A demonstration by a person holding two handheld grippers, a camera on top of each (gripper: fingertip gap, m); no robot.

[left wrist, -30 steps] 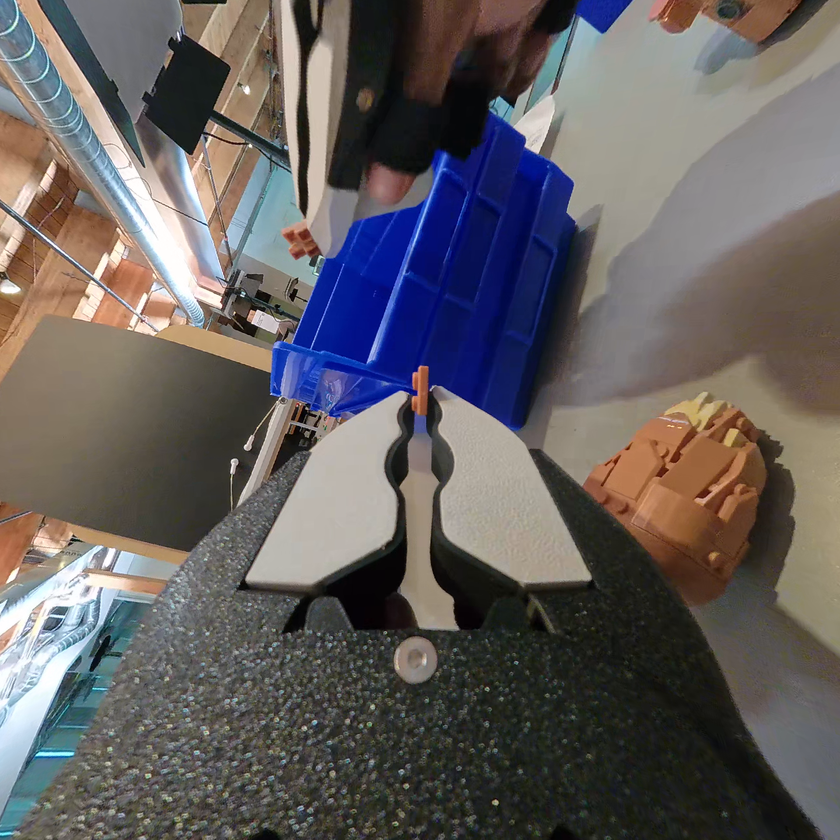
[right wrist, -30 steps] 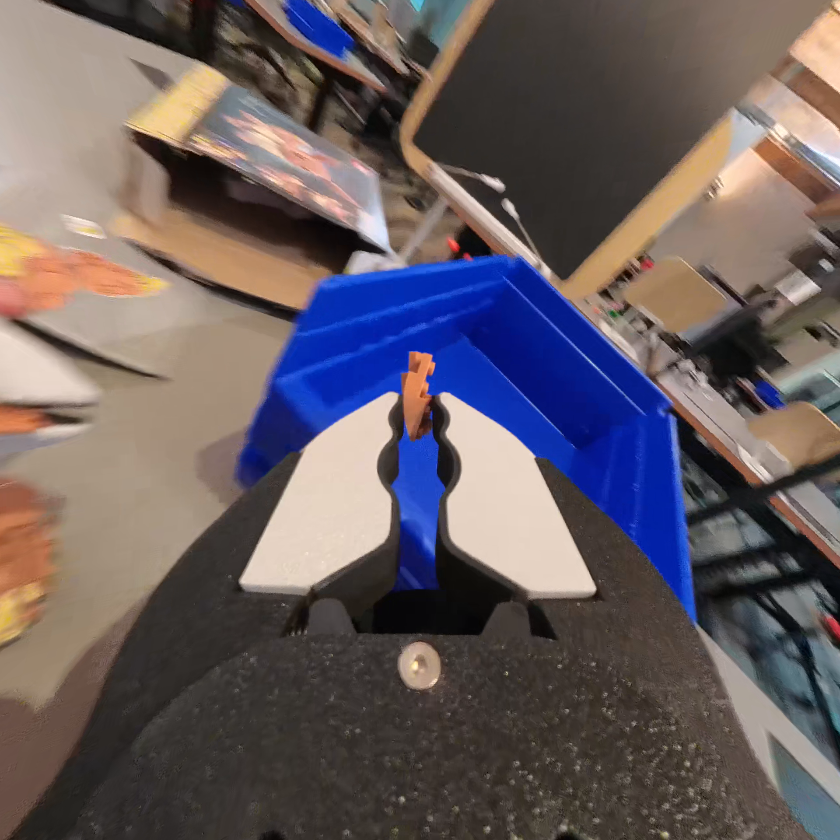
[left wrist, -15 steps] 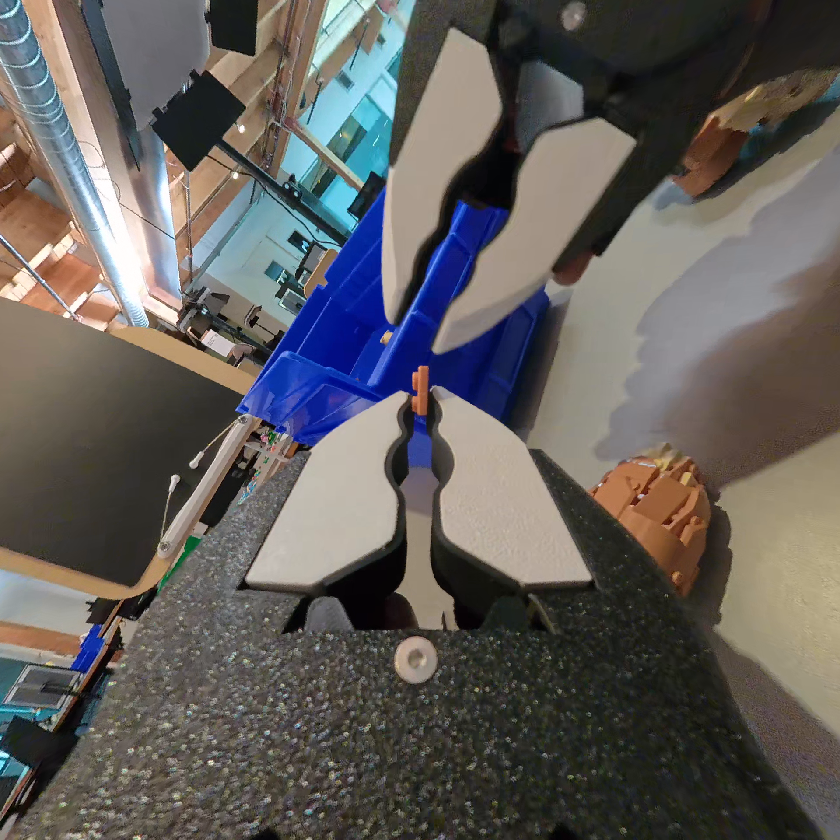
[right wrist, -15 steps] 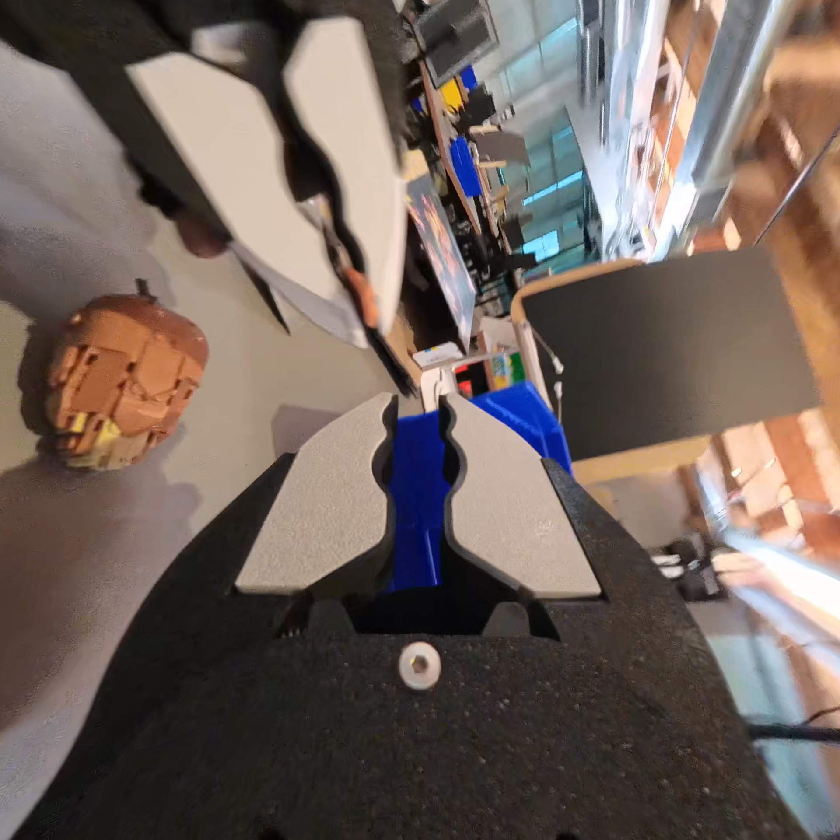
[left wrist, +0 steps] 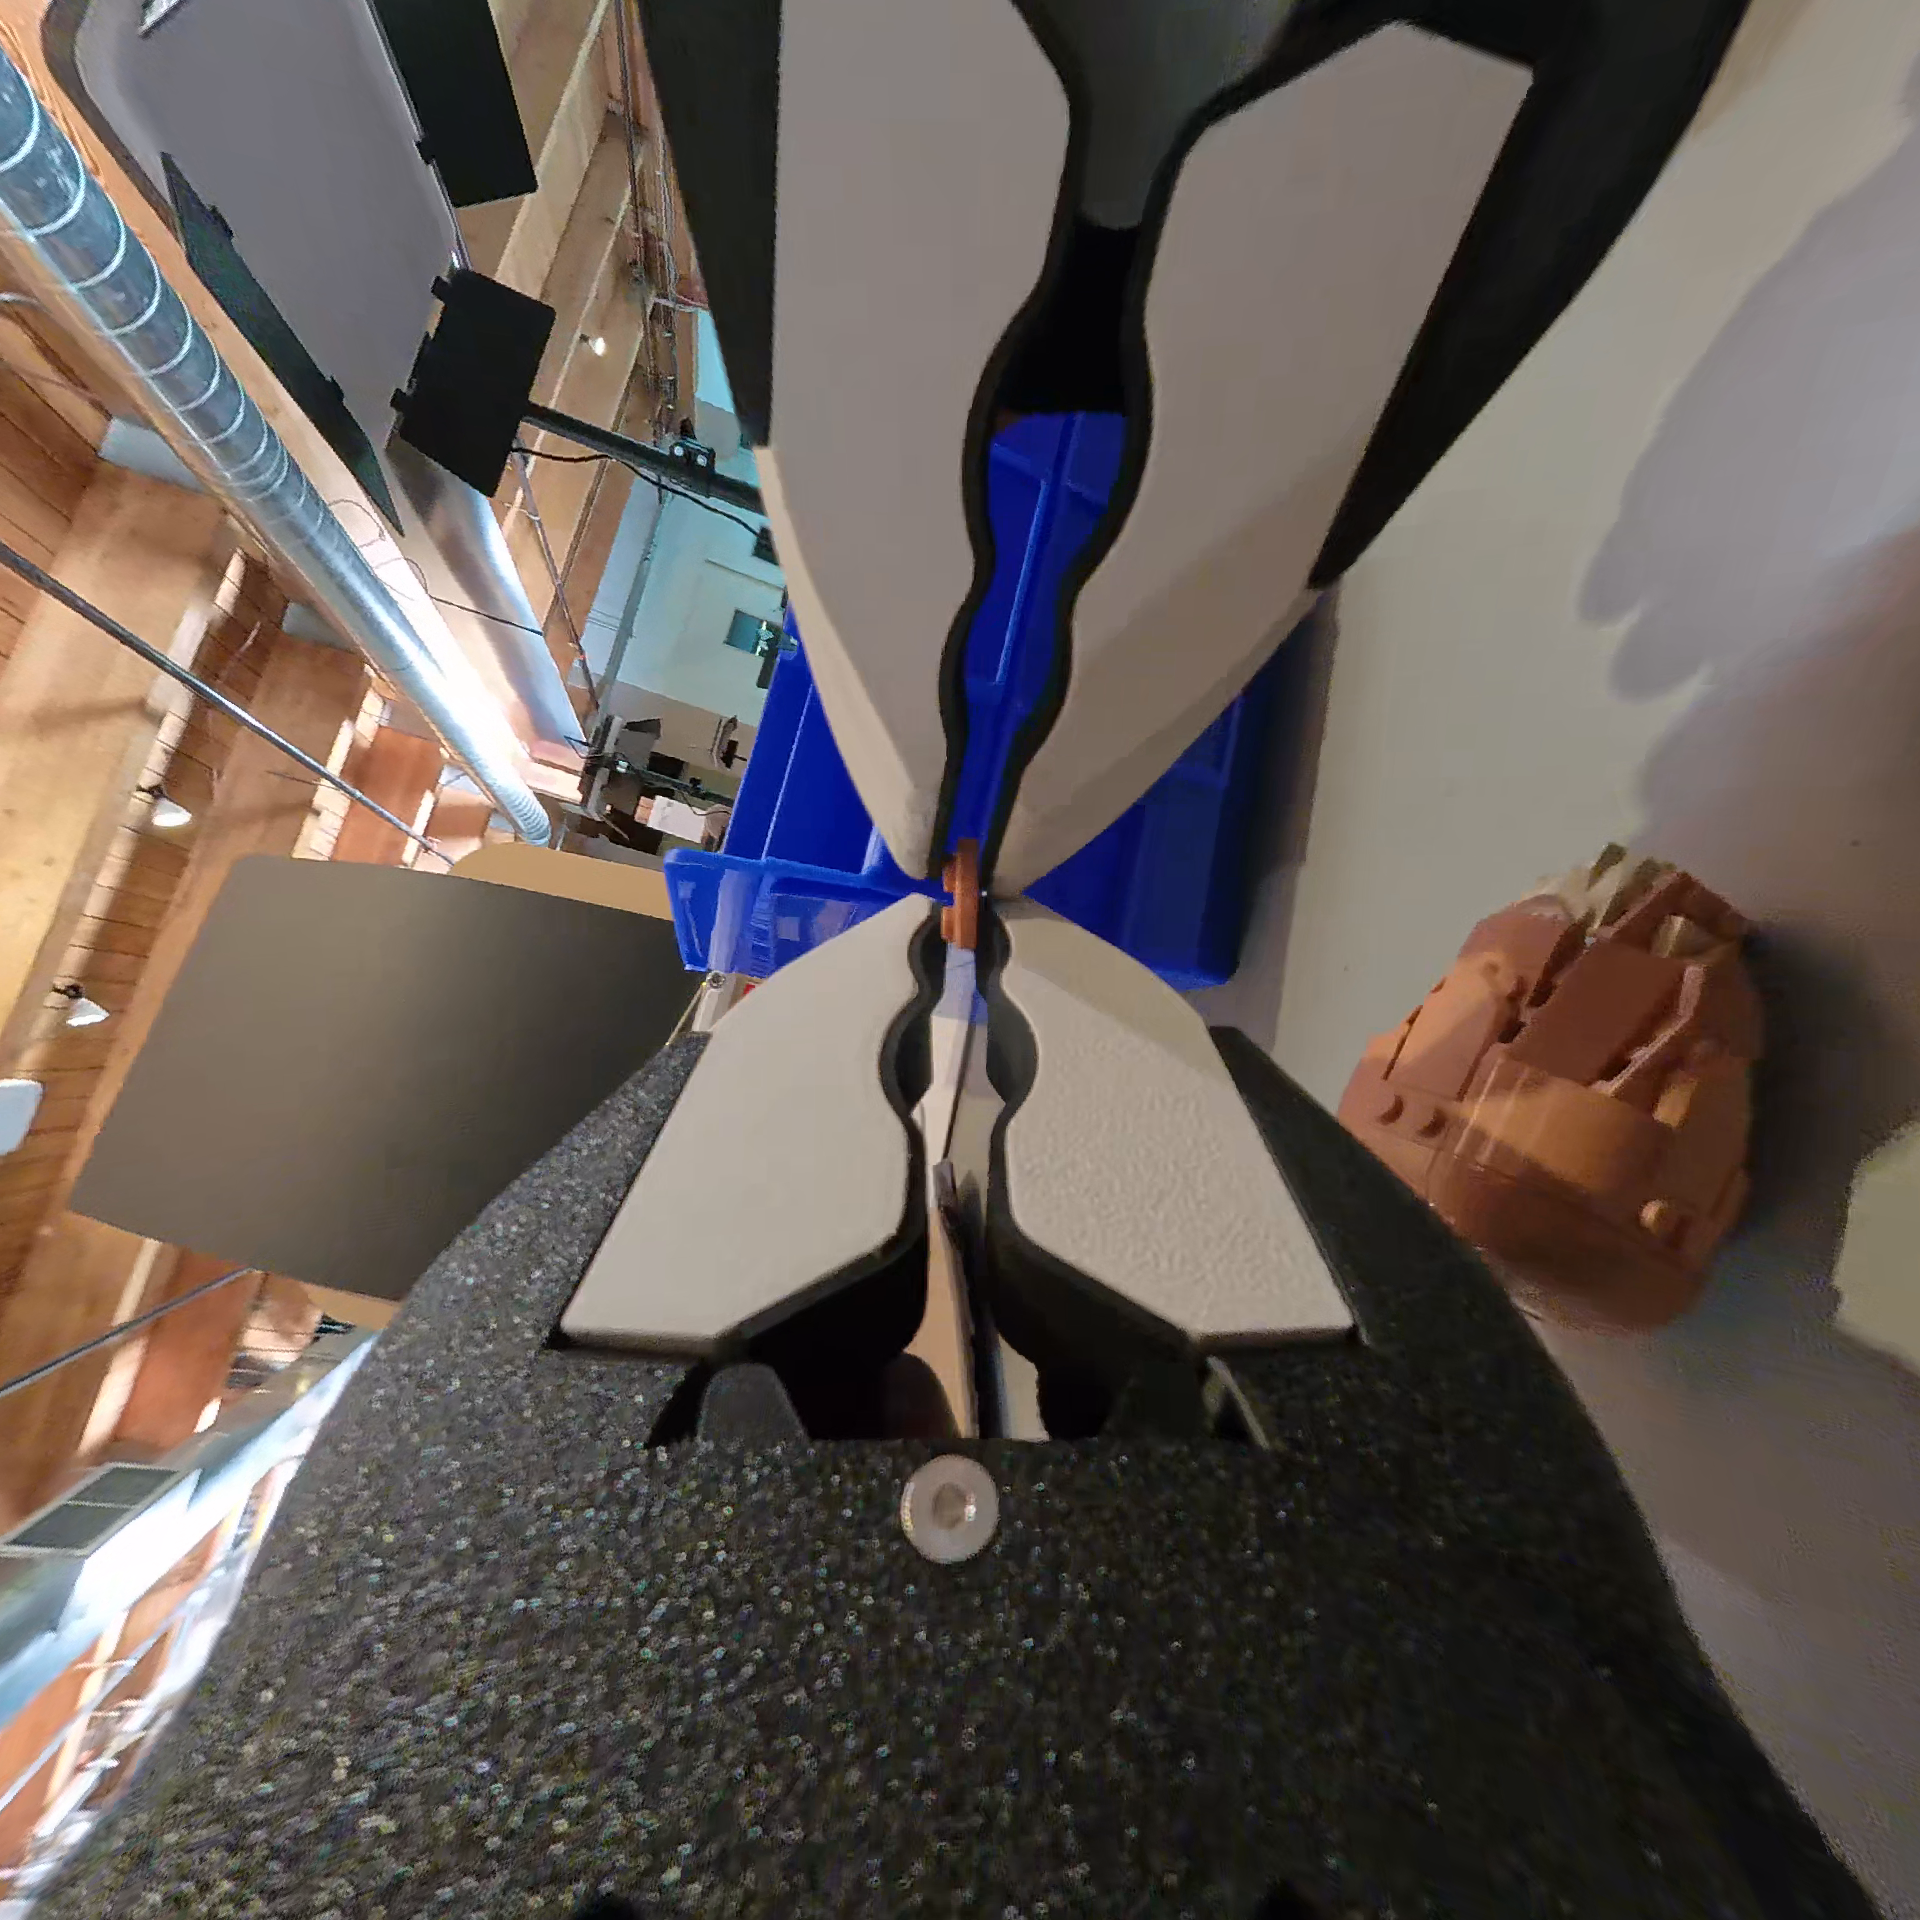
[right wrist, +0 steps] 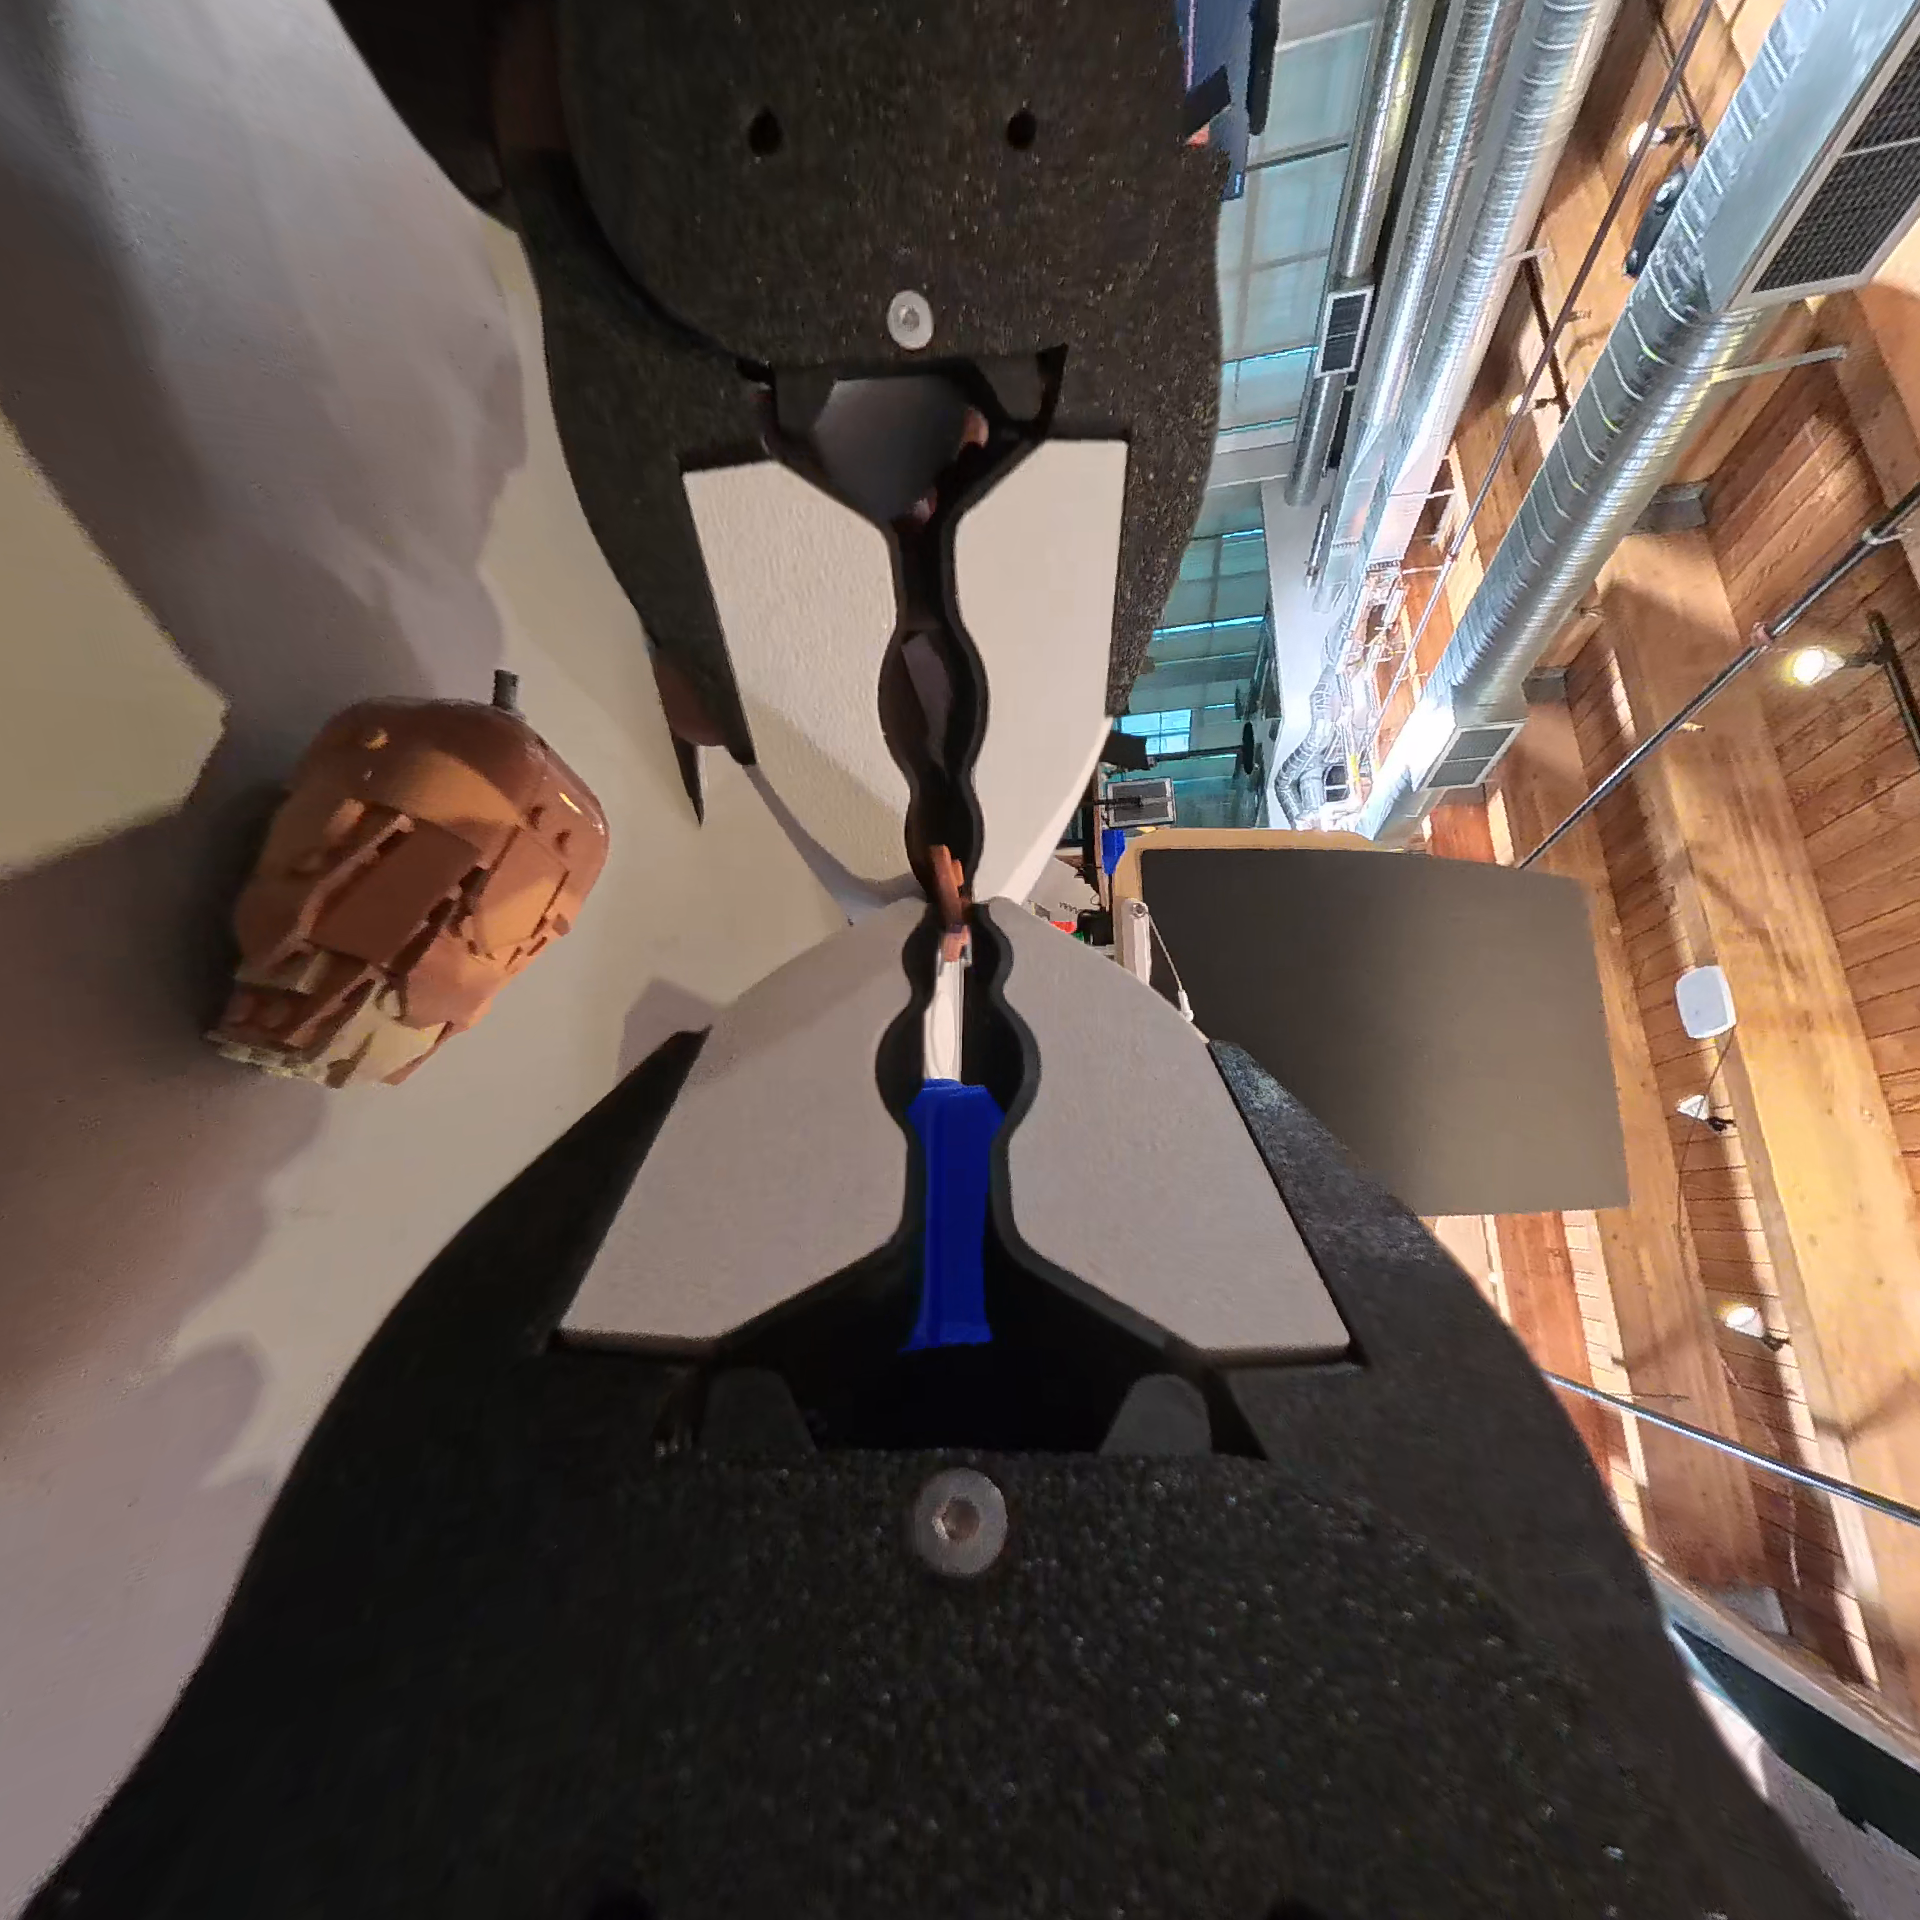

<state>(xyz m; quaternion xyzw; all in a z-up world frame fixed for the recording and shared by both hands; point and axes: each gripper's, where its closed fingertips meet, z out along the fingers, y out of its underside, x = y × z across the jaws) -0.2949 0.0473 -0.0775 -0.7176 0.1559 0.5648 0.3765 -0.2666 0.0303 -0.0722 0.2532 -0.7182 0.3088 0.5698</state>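
Both of my tongs meet tip to tip over the grey table [left wrist: 1558, 416]. Nearest me, my left tongs [left wrist: 961, 925] are pressed together on a small orange piece [left wrist: 961, 904], which sticks out just past their tips. My right tongs [right wrist: 956, 914] come at it from the opposite side, tips nearly together and touching that same piece [right wrist: 948, 883]; whether they truly clamp it or only rest against it I cannot tell. Seen from the left tongs, the right tongs [left wrist: 971, 862] fill the top of the view; seen from the right, the left tongs [right wrist: 940, 878] hang down from above.

Just beside the tongs, a brown brick model [left wrist: 1558, 1081] with some tan parts lies on the table [right wrist: 156, 312], apart from both tongs. Beyond the tips a blue bin [left wrist: 1143, 883] stands near the table's far edge. Farther off is a dark panel [right wrist: 1382, 1039] with a pale wooden rim.
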